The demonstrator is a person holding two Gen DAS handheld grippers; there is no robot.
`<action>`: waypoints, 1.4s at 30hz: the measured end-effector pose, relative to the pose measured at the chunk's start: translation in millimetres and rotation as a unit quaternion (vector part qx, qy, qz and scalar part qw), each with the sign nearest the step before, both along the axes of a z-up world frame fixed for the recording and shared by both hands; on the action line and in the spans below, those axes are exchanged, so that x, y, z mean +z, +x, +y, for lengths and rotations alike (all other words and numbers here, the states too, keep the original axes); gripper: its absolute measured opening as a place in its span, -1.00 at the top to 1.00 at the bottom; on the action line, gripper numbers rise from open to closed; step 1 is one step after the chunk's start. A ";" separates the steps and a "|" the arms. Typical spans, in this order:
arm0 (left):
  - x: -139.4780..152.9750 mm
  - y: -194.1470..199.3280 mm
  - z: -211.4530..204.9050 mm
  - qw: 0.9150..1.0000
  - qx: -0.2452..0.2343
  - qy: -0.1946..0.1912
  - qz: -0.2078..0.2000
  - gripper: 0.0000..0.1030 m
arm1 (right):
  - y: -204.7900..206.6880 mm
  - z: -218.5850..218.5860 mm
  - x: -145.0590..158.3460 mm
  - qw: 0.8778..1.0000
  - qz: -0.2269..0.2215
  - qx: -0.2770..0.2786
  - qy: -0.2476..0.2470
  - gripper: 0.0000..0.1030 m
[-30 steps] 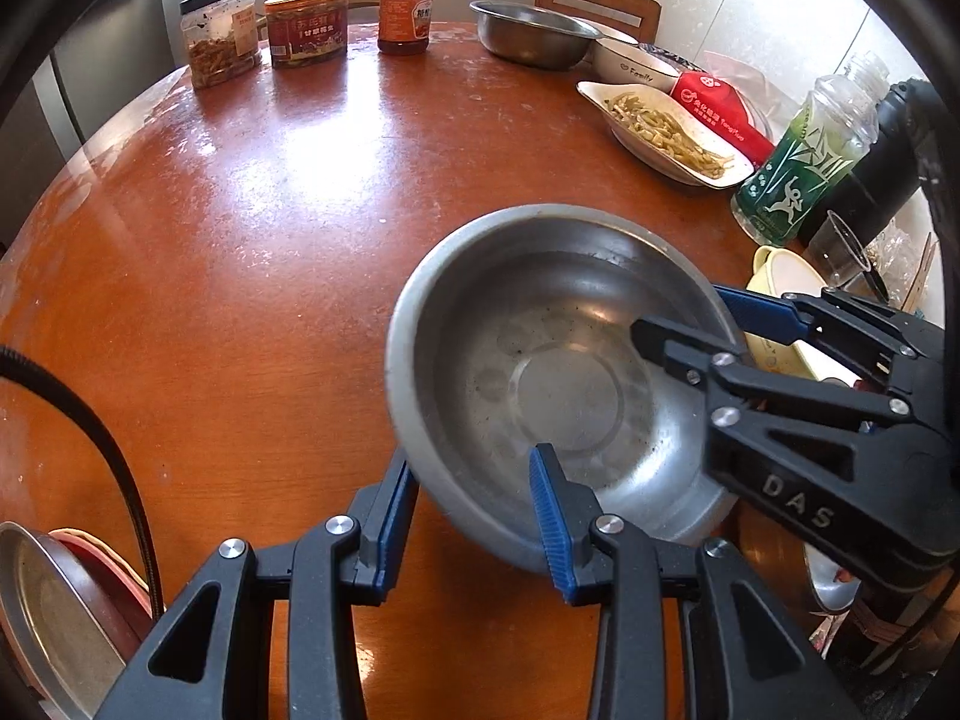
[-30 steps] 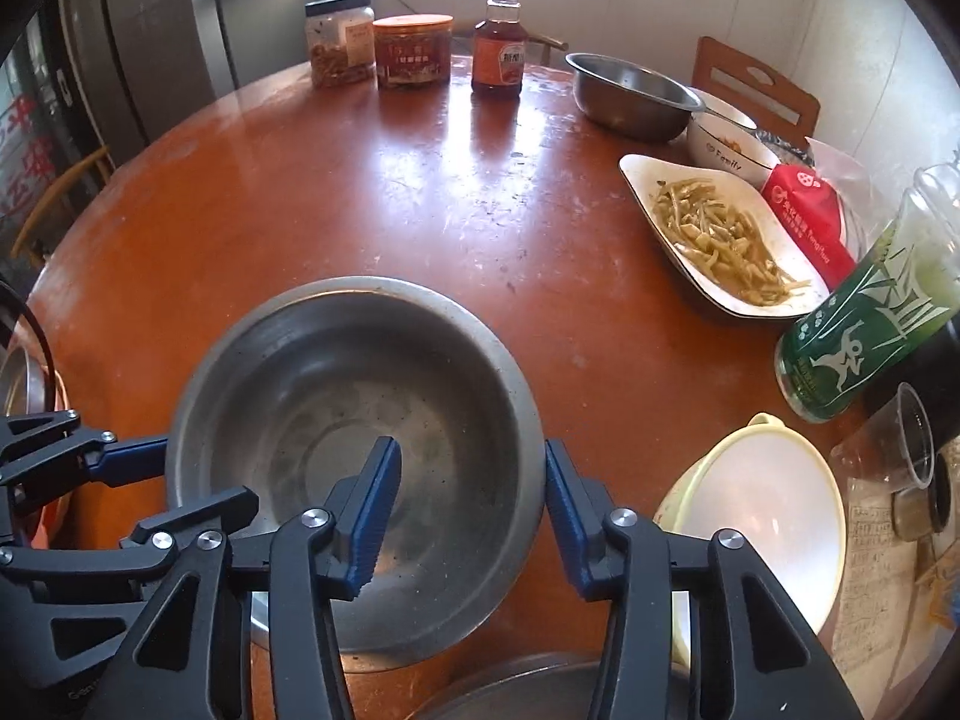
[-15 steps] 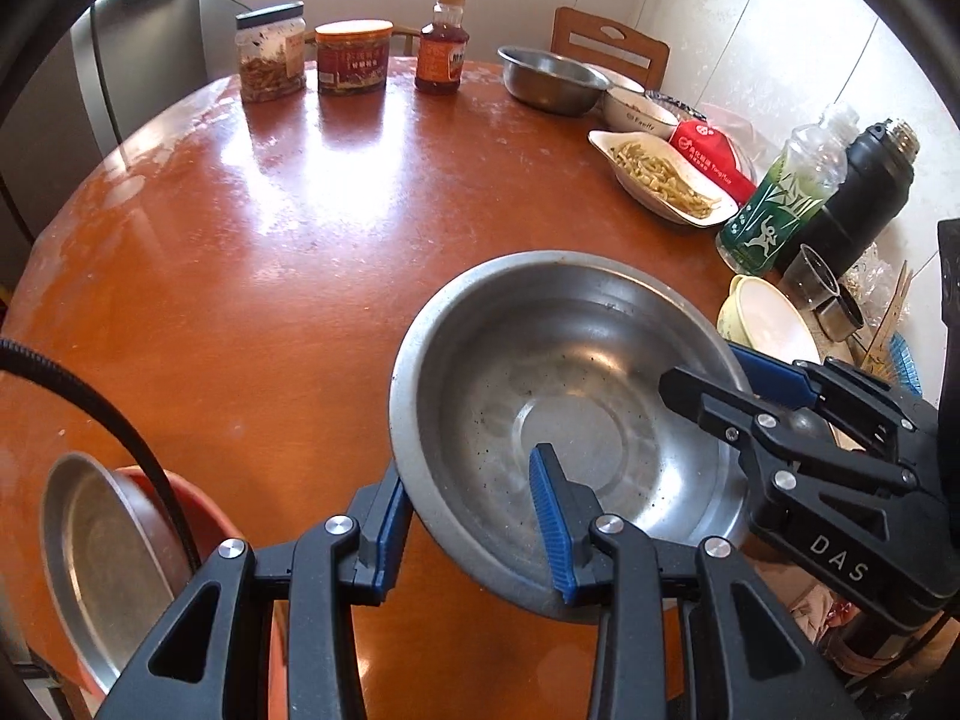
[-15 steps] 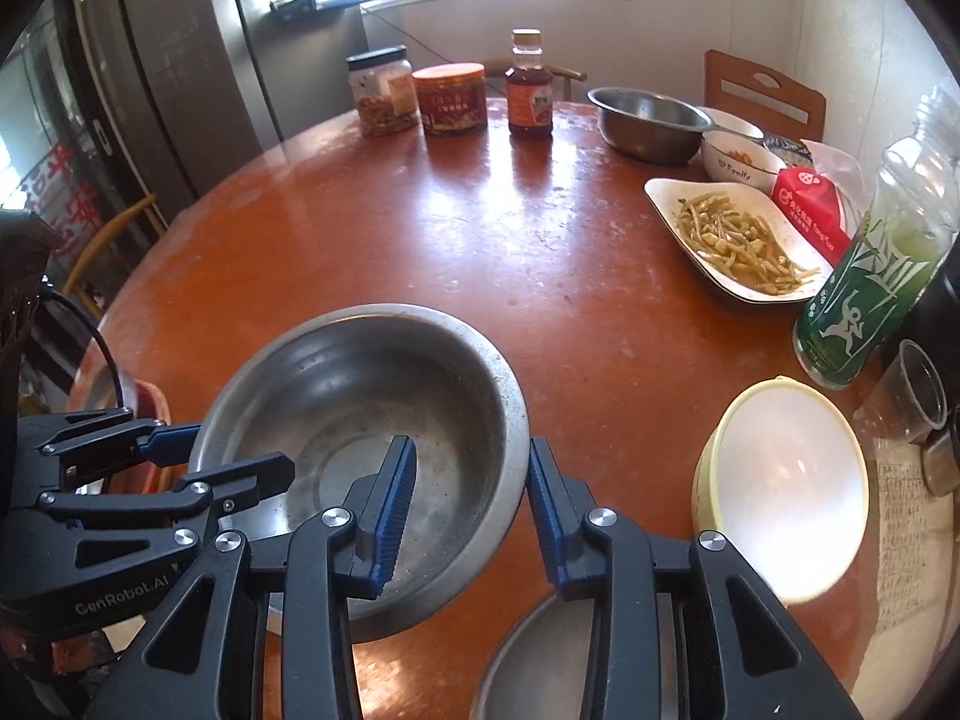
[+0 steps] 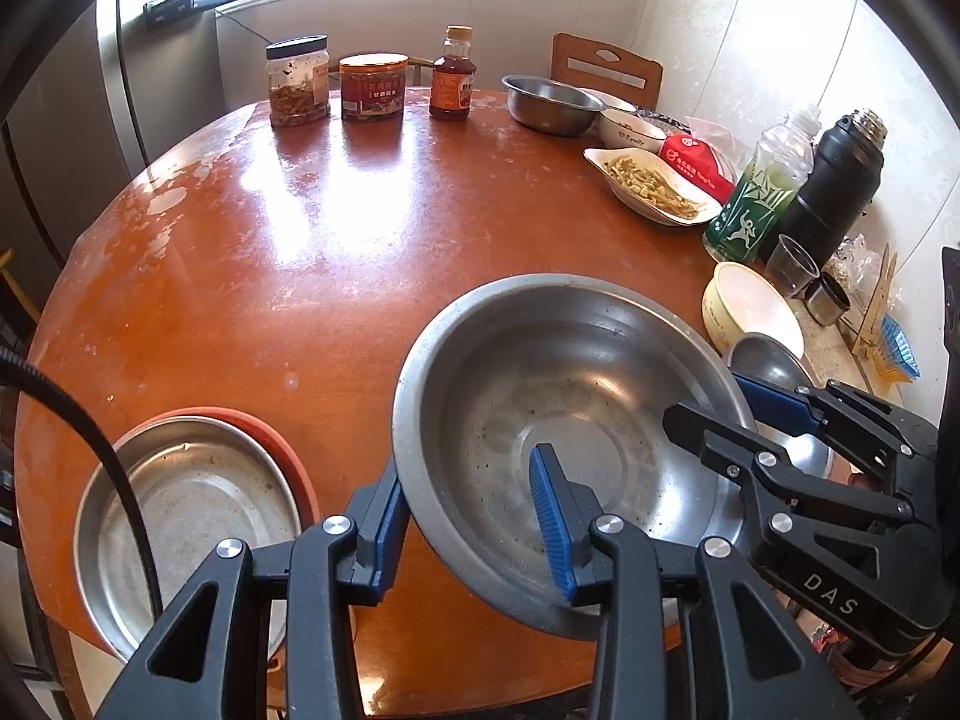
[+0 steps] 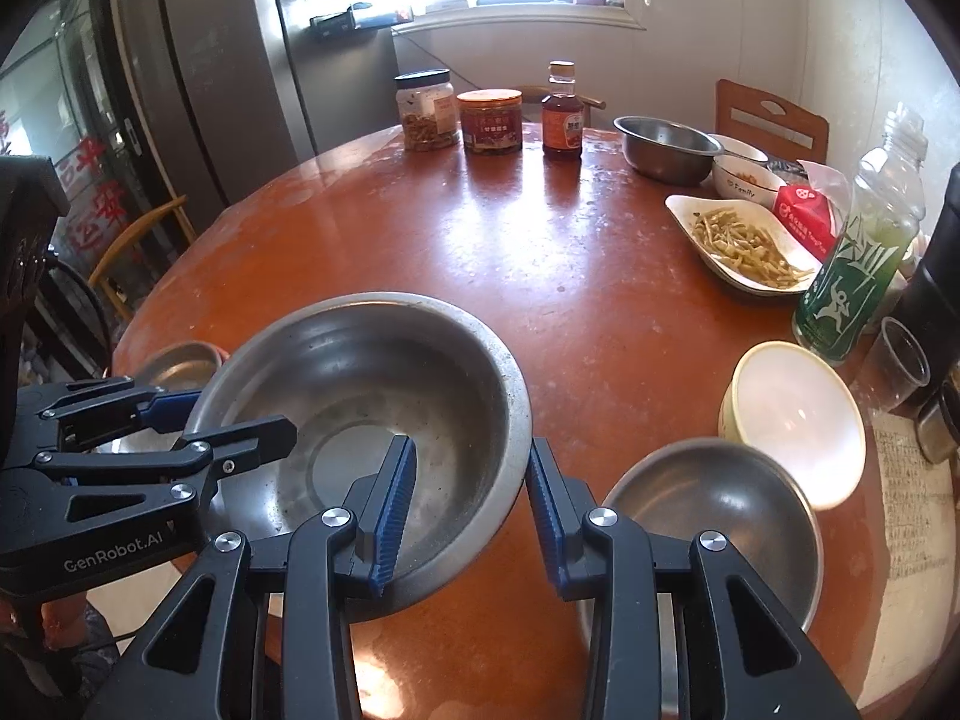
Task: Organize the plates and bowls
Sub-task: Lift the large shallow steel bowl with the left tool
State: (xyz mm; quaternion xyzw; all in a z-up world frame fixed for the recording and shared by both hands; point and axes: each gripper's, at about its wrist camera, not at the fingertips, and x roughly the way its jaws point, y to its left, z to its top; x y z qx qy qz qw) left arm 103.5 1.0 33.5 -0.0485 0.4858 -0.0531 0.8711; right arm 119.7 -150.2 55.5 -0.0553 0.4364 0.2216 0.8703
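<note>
A large steel bowl hangs over the near part of the round wooden table. My left gripper is shut on its near-left rim, one blue pad inside and one outside. My right gripper is shut on the near-right rim the same way, and shows in the left wrist view as the right gripper. A flat steel plate lies on a red plate at the near left. A small steel bowl and a cream bowl sit at the near right.
At the far edge stand two jars and a sauce bottle. Another steel bowl, a white bowl, a dish of food, a green bottle, a black flask and cups line the right side.
Both grippers have drawn back toward the table's near edge and risen with the large bowl held between them. The steel plate on the red plate and the small steel bowl have come into view.
</note>
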 end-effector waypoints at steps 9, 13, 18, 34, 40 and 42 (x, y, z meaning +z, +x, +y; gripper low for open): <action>-8.3 -24.2 3.8 1.000 -0.007 0.003 0.002 0.25 | -27.9 0.3 -6.2 1.000 0.005 0.002 0.005 0.24; -7.2 -32.7 3.4 1.000 -0.012 0.005 -0.005 0.25 | -41.6 -1.1 -6.6 1.000 0.001 0.000 0.008 0.24; -9.6 -40.6 0.1 1.000 -0.019 0.007 -0.008 0.25 | -52.6 -3.6 -11.2 1.000 0.003 -0.007 0.012 0.24; -38.2 -36.1 -26.1 0.998 -0.051 0.025 0.015 0.25 | -71.9 -27.2 -34.2 0.999 0.018 -0.042 0.025 0.23; -50.2 -27.3 -36.2 0.998 -0.057 0.032 0.026 0.25 | -70.8 -34.3 -37.9 0.998 0.015 -0.056 0.029 0.22; -51.7 -24.8 -38.4 0.998 -0.055 0.036 0.022 0.25 | -70.0 -36.2 -38.3 0.998 0.012 -0.058 0.034 0.21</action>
